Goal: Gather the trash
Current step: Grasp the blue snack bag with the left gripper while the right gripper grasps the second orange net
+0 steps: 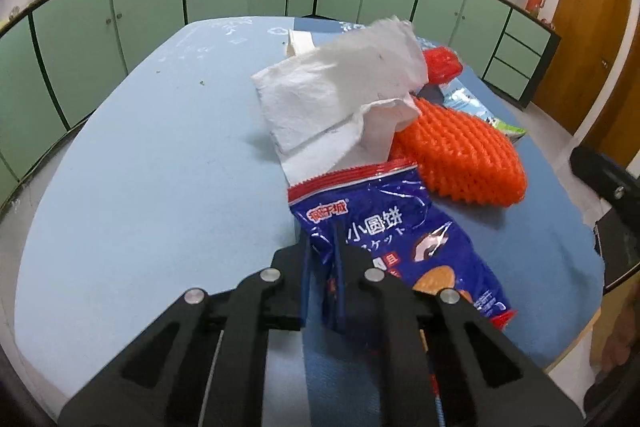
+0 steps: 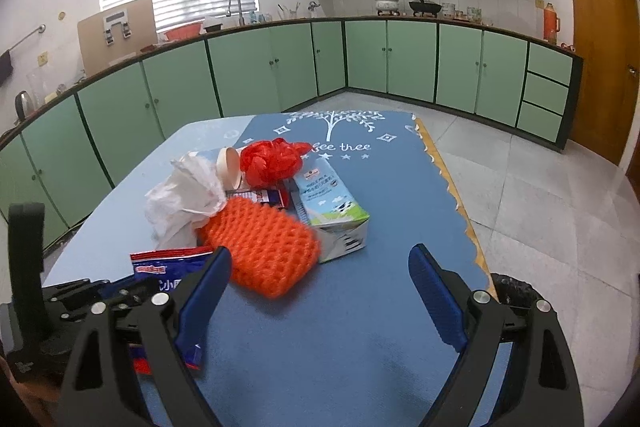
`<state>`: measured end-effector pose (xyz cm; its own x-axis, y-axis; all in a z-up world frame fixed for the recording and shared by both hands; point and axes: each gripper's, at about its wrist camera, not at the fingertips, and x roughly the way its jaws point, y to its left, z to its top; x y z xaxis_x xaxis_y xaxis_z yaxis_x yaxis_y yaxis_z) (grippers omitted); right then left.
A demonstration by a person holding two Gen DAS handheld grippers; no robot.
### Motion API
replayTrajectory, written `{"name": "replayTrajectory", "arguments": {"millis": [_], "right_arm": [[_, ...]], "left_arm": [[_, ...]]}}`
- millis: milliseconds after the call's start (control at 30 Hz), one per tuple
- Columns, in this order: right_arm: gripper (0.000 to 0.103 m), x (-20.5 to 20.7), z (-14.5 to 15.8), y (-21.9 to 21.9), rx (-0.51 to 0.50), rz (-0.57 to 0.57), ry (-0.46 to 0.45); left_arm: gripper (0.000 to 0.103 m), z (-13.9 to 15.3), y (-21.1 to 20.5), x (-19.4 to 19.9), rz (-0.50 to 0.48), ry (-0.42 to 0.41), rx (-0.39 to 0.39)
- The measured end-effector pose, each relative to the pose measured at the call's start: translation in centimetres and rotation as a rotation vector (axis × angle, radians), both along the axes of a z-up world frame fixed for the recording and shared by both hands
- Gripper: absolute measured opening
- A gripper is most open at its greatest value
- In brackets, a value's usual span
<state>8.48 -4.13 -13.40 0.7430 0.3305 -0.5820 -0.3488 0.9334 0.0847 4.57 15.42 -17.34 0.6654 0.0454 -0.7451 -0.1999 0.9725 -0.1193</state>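
Observation:
My left gripper [image 1: 322, 259] is shut on a blue biscuit wrapper [image 1: 384, 223] at the near edge of the blue table; the wrapper also shows in the right wrist view [image 2: 168, 267]. Beyond it lie a crumpled white tissue [image 1: 340, 95], an orange foam fruit net [image 1: 460, 155], a red mesh net [image 2: 272, 161], a milk carton [image 2: 332, 211] on its side and a paper cup [image 2: 229, 167]. My right gripper [image 2: 320, 283] is open and empty above the table, just in front of the orange net and carton.
The trash pile sits on a blue mat [image 2: 360, 307] over the table. Green kitchen cabinets [image 2: 280, 67] run around the room. A wooden door [image 2: 600, 47] is at the right. Tiled floor [image 2: 540, 207] lies right of the table.

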Motion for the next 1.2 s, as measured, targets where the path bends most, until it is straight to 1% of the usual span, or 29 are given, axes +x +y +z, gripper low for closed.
{"name": "replayTrajectory", "arguments": {"millis": [67, 167, 267, 433, 533, 633, 833, 867, 900, 933, 967, 1033, 1067, 1100, 1200], "right_arm": [[0.088, 0.1, -0.2, 0.2, -0.004, 0.006, 0.008], [0.088, 0.2, -0.3, 0.2, 0.003, 0.013, 0.015], [0.088, 0.3, -0.3, 0.6, 0.004, 0.031, 0.020], [0.087, 0.8, -0.5, 1.6, 0.003, 0.057, 0.026], [0.084, 1.4, -0.9, 2.3, -0.011, 0.061, 0.031], [0.082, 2.2, -1.5, 2.9, -0.020, 0.056, 0.042], [0.076, 3.9, -2.9, 3.6, -0.036, 0.040, 0.098], [0.070, 4.3, -3.3, 3.8, -0.043, 0.043, 0.120], [0.061, 4.5, -3.7, 4.0, -0.042, 0.055, 0.143], [0.057, 4.6, -4.0, 4.2, -0.039, 0.063, 0.156], [0.049, 4.7, -4.3, 4.3, -0.026, 0.080, 0.175], [0.037, 4.6, -4.3, 4.4, -0.019, 0.088, 0.177], [0.029, 4.5, -4.2, 4.5, -0.021, 0.099, 0.175], [0.025, 4.5, -4.0, 4.5, -0.024, 0.108, 0.172], [0.021, 4.0, -3.2, 4.2, 0.000, 0.125, 0.154]], "left_arm": [[0.007, 0.7, -0.2, -0.3, 0.004, -0.023, 0.014], [0.006, 2.0, -0.1, -0.9, 0.021, -0.061, 0.017], [0.006, 4.0, 0.3, -2.2, 0.057, -0.129, 0.027], [0.005, 6.1, 0.2, -3.0, 0.078, -0.211, 0.046], [0.005, 6.1, -0.1, -2.4, 0.071, -0.218, 0.060], [0.005, 5.9, -0.1, -1.9, 0.069, -0.216, 0.059], [0.005, 4.9, 0.5, -1.2, 0.059, -0.189, 0.060], [0.005, 4.7, 0.6, -1.0, 0.057, -0.181, 0.060], [0.005, 4.5, 0.6, -0.9, 0.057, -0.176, 0.059], [0.005, 4.4, 0.6, -0.9, 0.056, -0.170, 0.059], [0.005, 4.3, 0.7, -0.8, 0.057, -0.165, 0.059], [0.005, 4.2, 0.8, -0.8, 0.056, -0.161, 0.059], [0.005, 4.2, 0.8, -0.7, 0.055, -0.161, 0.058], [0.005, 4.2, 0.7, -0.8, 0.054, -0.162, 0.057], [0.005, 4.7, 0.4, -1.2, 0.044, -0.177, 0.057]]}}
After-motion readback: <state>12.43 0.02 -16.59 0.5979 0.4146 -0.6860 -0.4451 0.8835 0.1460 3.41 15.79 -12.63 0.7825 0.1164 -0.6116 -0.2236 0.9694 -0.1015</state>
